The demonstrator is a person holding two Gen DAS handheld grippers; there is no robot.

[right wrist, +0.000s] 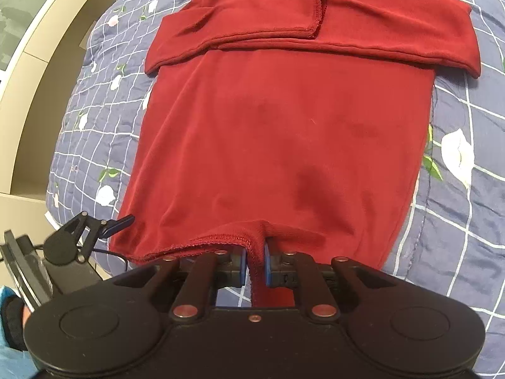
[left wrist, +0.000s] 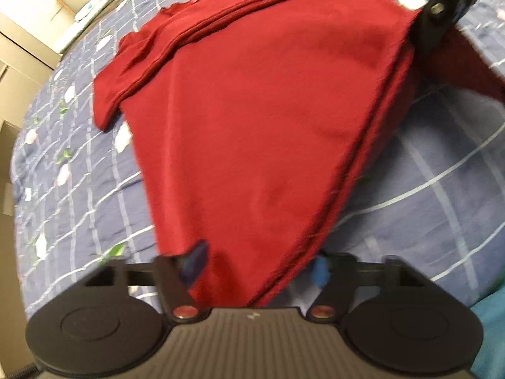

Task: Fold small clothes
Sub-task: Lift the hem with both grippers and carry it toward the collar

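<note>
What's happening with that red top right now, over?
Right gripper shut on red top's hem. Left gripper around hem corner, grip unclear. Sleeves folded across chest. Nothing in the way.

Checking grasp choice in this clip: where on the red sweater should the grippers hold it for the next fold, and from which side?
Grip the bottom hem, coming from the near edge, one gripper toward each corner. The red sweater lies flat with sleeves already crossed, so the hem is the free edge. The right gripper already pinches it; the left gripper has cloth between its fingers.

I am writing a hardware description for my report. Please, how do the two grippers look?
Both grippers, left and right, have matte black bodies with round side discs, black linkage arms on silver-red pivot bolts, and blue finger pads. A thin black cable runs beside the left one.
</note>
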